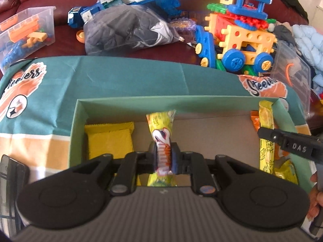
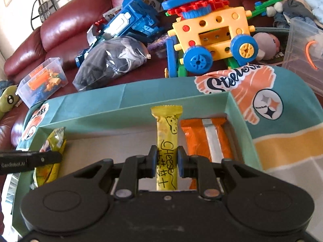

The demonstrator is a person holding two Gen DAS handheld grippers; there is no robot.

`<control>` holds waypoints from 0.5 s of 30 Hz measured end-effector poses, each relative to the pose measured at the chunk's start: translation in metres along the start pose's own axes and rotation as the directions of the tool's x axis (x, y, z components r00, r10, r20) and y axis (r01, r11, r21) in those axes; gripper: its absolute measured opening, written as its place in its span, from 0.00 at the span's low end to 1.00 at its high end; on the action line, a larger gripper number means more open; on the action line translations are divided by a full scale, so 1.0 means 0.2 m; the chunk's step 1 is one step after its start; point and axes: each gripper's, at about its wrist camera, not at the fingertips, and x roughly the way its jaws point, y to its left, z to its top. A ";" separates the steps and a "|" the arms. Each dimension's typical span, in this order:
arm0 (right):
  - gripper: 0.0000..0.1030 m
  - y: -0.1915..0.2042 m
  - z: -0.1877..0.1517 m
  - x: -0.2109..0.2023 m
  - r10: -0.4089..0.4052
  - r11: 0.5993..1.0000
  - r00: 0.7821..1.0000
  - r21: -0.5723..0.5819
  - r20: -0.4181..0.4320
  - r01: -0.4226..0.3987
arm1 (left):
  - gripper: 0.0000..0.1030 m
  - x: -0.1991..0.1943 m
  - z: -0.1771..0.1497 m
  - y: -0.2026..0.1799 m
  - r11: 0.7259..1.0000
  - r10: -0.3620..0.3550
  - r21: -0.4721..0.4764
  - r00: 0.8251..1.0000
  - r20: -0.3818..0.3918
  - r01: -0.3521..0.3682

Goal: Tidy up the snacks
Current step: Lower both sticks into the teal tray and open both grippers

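Left claw [image 1: 164,157] clamped on a crinkled yellow snack pouch [image 1: 161,133] with red-and-white lettering, right claw [image 2: 167,162] clamped on a slim yellow "Cheese" bar [image 2: 166,141], both over the green box [image 1: 129,103], beside an orange packet [image 2: 201,137]
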 end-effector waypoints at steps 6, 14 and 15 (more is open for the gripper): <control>0.78 -0.02 0.02 -0.02 0.048 0.998 0.999 0.028 0.011 -0.048 | 0.93 -0.07 -0.03 -0.03 0.998 0.059 0.009 0.996 0.066 -0.060; 0.96 -0.05 -0.04 -0.25 0.066 0.993 0.997 0.091 0.050 -0.071 | 1.00 -0.26 -0.10 -0.02 1.000 0.018 -0.011 0.997 0.069 -0.017; 1.00 -0.06 -0.05 -0.28 0.066 0.993 0.997 0.096 0.049 -0.071 | 1.00 -0.29 -0.12 -0.02 1.000 0.017 -0.011 0.998 0.068 -0.016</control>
